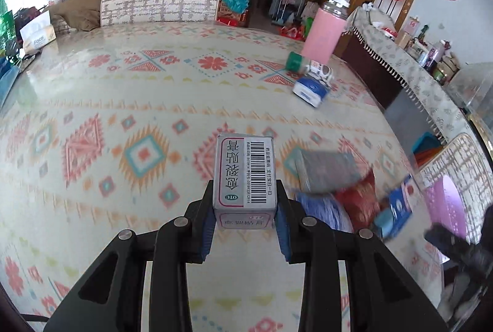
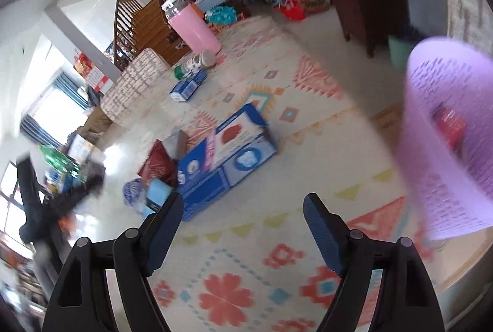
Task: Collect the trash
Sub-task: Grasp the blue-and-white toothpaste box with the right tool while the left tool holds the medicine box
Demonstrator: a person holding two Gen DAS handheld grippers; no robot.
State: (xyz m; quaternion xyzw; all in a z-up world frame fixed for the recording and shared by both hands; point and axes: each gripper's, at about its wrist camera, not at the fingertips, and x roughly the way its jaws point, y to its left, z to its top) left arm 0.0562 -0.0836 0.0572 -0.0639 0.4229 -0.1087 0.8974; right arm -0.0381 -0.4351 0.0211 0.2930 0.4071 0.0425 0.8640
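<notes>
Above the patterned table (image 1: 123,85), left tongs (image 1: 245,218) clamped on medicine box (image 1: 245,174), tilted downward; right tongs (image 2: 243,227) parted, empty.

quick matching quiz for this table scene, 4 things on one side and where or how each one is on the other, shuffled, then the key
Things:
1. grey barcode box
2. pink bottle
3. purple basket
4. right gripper

Place or state:
A. standing upright at the far side of the table
B. open, nothing between its fingers
C. clamped in the left gripper
D. at the right edge of the right wrist view, something red inside

Pairs: 1-C, 2-A, 3-D, 4-B
</notes>
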